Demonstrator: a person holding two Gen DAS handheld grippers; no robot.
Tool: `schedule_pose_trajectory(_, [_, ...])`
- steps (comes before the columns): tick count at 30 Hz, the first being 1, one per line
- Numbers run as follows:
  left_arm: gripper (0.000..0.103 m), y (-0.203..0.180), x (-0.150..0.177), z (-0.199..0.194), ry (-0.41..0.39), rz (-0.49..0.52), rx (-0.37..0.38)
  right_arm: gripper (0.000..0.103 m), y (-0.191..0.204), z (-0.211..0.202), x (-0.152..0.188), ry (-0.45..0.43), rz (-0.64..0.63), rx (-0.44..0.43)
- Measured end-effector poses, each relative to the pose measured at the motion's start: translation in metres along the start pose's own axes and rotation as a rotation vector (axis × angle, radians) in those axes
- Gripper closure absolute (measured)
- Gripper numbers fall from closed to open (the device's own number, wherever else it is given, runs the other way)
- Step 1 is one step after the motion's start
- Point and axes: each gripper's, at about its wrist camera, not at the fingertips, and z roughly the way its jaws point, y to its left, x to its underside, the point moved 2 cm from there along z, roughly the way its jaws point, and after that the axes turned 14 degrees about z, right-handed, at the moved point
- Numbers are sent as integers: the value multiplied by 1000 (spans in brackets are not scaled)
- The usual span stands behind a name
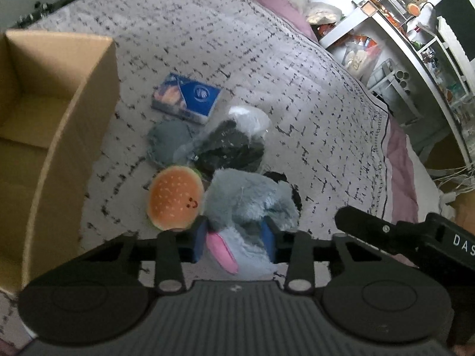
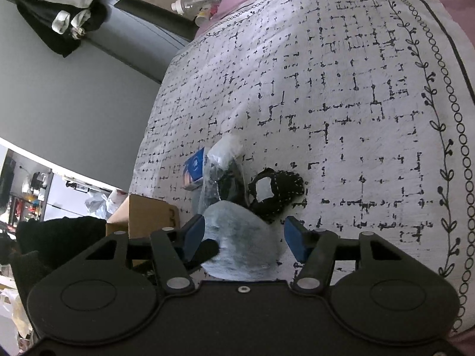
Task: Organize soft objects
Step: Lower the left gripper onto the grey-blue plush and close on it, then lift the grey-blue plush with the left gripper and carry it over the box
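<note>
A bed (image 1: 297,68) in a white, black-flecked quilt carries a cardboard box (image 1: 59,112) — right of the box lie a blue packet (image 1: 190,95), a burger plush (image 1: 175,198) and a grey plush (image 1: 252,201).

Left gripper (image 1: 236,238) points forward and down, blue pads (image 1: 198,241) closed in against both sides of the grey plush toy (image 1: 249,204), gripping it. Black linkage arms angle inward behind the pads. Right gripper (image 2: 245,238) points forward at a low angle, jaws spread wide, blue fingers (image 2: 294,237) apart with gaps to the plush between them, no contact visible. In the left wrist view the right gripper's black body (image 1: 415,237) sits just to the right of the left one.
</note>
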Motion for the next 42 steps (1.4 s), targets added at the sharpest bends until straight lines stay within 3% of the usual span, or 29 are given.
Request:
schedule_pose_trajectory(2, [81, 0, 0, 1, -5, 7, -6, 44, 0, 4, 0, 1, 1, 11])
schedule_pose_trajectory(5, [85, 0, 1, 2, 2, -7, 20, 44, -1, 8, -1, 7, 11, 10])
schedule_pose_trajectory(10, [86, -4, 3, -1, -14, -10, 42, 45, -3, 19, 0, 30, 22, 27])
schedule_pose_trajectory(14, [87, -6, 7, -4, -18, -33, 61, 65, -5, 27, 3, 61, 21, 55])
schedule_pose_trajectory(19, [89, -8, 9, -10, -10, -58, 80, 69, -8, 21, 4, 55, 26, 63])
schedule_pose_trajectory(26, [89, -14, 15, -25, -28, -40, 60, 83, -5, 10, 15, 53, -7, 58])
schedule_pose_trajectory(42, [89, -19, 21, -98, -121, -14, 39, 86, 42, -36, 49, -22, -97, -30])
